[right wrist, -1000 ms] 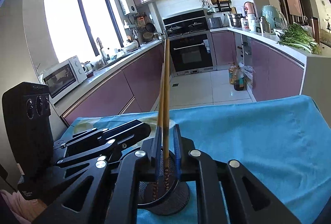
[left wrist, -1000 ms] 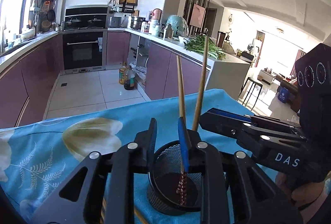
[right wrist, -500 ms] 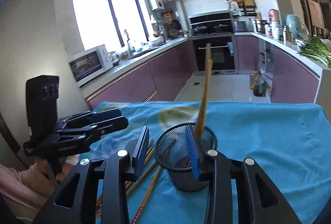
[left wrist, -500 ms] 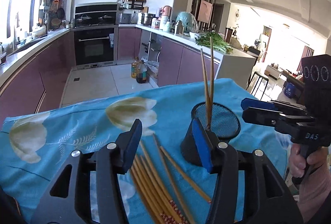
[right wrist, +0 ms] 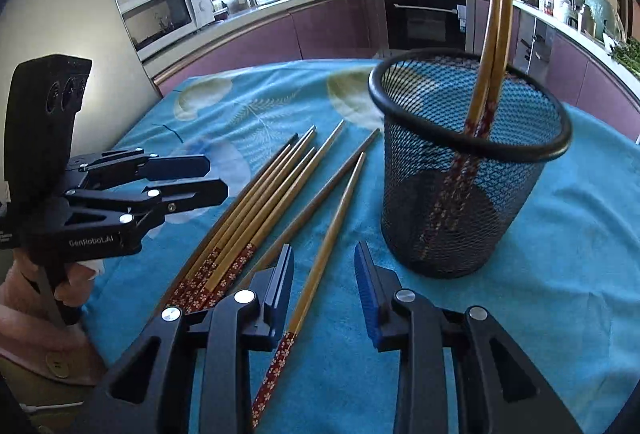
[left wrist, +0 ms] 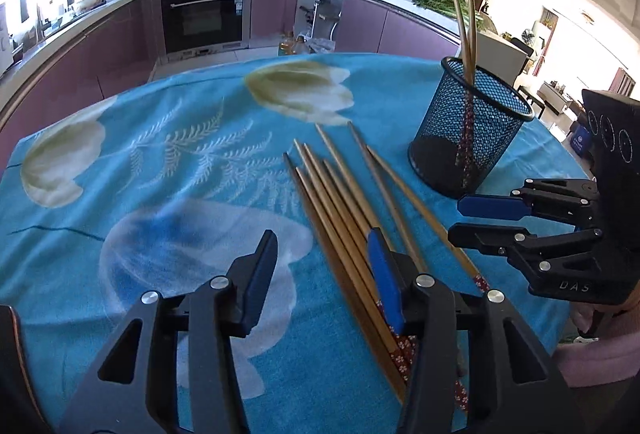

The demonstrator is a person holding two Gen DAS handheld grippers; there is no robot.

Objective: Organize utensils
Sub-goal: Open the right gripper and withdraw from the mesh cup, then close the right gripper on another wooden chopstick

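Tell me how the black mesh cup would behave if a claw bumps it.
The black mesh cup looks light, being open wire mesh, so it would probably slide on the blue cloth. The two tall chopsticks leaning far above its rim may make it apt to tip.

two chopsticks (right wrist: 490, 45) upright in mesh holder (right wrist: 460, 193) on tablecloth (right wrist: 560, 274); loose chopsticks (right wrist: 256, 201) flat just left of holder

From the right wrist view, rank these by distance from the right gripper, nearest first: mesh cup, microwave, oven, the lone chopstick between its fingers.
Measured from the right gripper:
1. Lone chopstick, lying between the open fingers.
2. Mesh cup, just ahead, to the right.
3. Microwave, on the left counter.
4. Oven, at the kitchen's far end.
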